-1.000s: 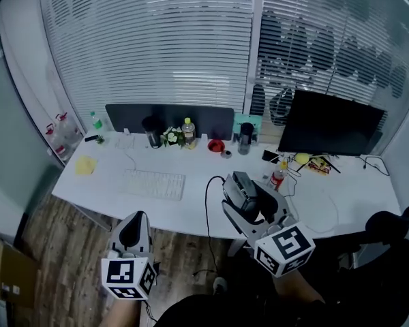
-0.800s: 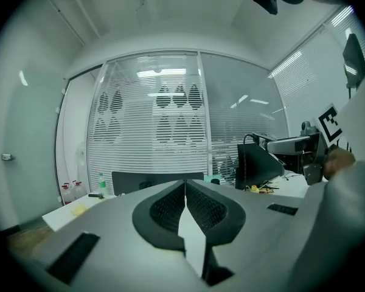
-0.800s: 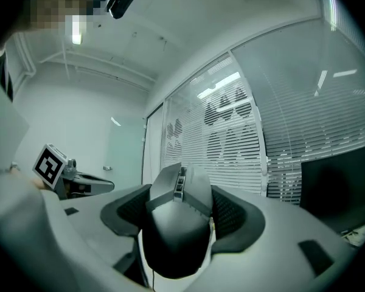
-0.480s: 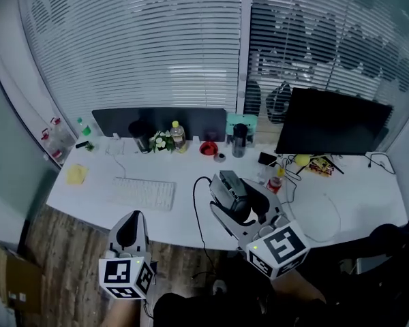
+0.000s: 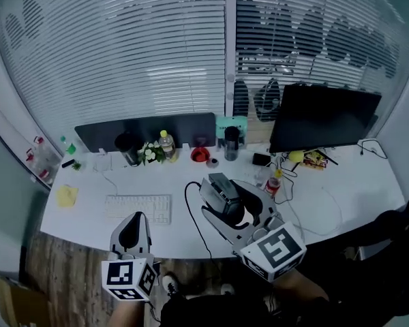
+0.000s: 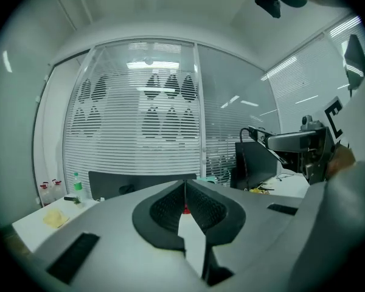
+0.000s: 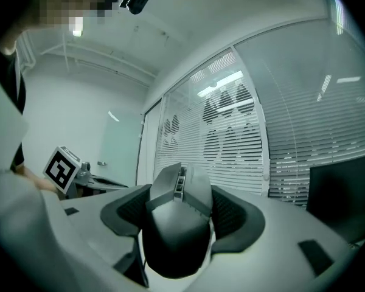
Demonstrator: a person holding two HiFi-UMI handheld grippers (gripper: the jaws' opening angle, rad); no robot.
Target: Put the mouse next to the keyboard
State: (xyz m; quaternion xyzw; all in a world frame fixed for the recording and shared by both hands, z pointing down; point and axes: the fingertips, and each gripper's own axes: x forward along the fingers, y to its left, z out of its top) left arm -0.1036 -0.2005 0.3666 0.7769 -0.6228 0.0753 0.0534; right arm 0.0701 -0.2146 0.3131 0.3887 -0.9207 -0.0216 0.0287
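My right gripper (image 5: 226, 203) is shut on a grey and black wired mouse (image 5: 221, 192), held in the air over the middle of the white desk (image 5: 184, 227). In the right gripper view the mouse (image 7: 177, 224) fills the space between both pads (image 7: 232, 215). Its black cable (image 5: 192, 210) hangs down over the desk's front edge. A white keyboard (image 5: 138, 208) lies on the desk to the left of the mouse. My left gripper (image 5: 132, 229) hovers at the front edge just below the keyboard; its jaws (image 6: 184, 205) are shut on nothing.
A black monitor (image 5: 320, 128) stands at the back right. Along the back are a dark screen panel (image 5: 146, 129), bottles (image 5: 166, 144), a cup (image 5: 231, 142), a red bowl (image 5: 200, 155) and flowers (image 5: 150, 152). A yellow cloth (image 5: 67, 195) lies far left. A small red bottle (image 5: 275, 180) stands right of the mouse.
The head view has swung left and tilted, so the desk sits lower and further right in frame. Both grippers keep their hold and place relative to me; the mouse stays gripped.
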